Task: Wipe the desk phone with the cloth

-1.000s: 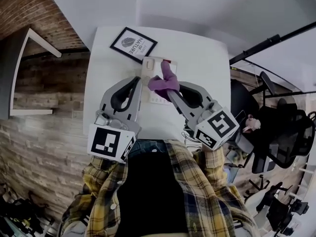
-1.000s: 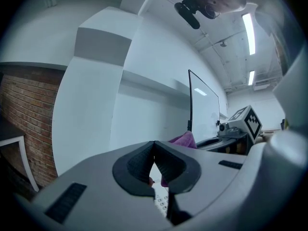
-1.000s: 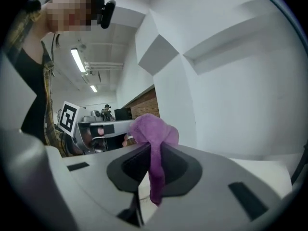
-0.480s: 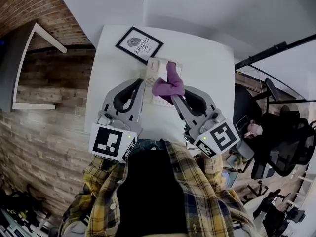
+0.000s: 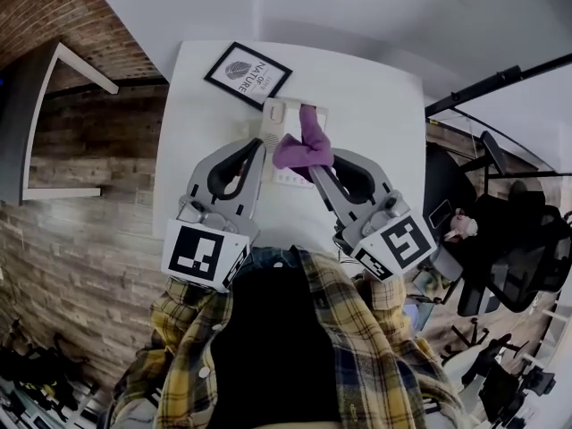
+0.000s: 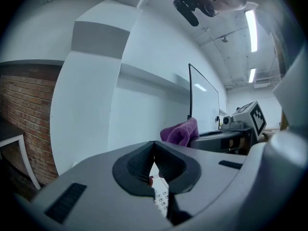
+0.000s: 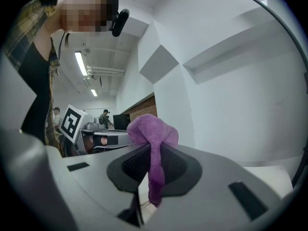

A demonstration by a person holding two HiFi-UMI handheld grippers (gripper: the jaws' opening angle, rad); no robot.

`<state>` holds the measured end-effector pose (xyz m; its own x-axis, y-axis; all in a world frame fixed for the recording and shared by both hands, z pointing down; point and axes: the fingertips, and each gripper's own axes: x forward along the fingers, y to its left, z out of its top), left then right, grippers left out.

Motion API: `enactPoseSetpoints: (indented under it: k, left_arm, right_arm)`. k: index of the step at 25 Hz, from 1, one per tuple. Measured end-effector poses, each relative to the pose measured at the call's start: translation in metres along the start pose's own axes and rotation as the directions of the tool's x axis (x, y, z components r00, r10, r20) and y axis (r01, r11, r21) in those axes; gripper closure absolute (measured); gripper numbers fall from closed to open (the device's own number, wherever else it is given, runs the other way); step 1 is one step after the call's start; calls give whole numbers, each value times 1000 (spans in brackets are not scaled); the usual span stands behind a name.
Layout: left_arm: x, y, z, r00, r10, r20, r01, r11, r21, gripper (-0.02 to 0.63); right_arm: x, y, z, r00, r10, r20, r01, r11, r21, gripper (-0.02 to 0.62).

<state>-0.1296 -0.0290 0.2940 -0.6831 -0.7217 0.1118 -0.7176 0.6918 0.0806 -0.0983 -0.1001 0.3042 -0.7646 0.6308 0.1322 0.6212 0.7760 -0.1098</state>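
**Purple cloth on the desk phone, R tongs clamped on it**

Head view: white desk phone [image 5: 273, 125] lies on the white surface [image 5: 380, 119], just below a framed print [image 5: 248, 74]. The purple cloth [image 5: 304, 146] sits bunched over the phone's middle, at the tip of the R tongs [image 5: 313, 170]. L tongs [image 5: 256, 150] are alongside, tips by the phone's handset side; can't tell if they touch.

Left gripper view: L tongs pressed together at the tips, nothing betw. them. Phone keypad [image 6: 161, 200] shows below; cloth off to the right.

Right gripper view: R tongs closed on the cloth, which bulges above the pads and hangs down betw. them.
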Motion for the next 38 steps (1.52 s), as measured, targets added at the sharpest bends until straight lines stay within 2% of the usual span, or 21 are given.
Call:
enactPoseSetpoints:
  k: [19, 38]
  left_arm:
    - [0, -5, -3, 999, -40, -5, 40, 999, 3, 592]
    - [2, 0, -5, 999, -36, -11, 36, 999, -7, 592]
  right_arm:
    - [-2, 2, 1, 999, -42, -10, 42, 998, -44, 537]
    - [-1, 0, -3, 999, -45, -31, 44, 998, -36, 537]
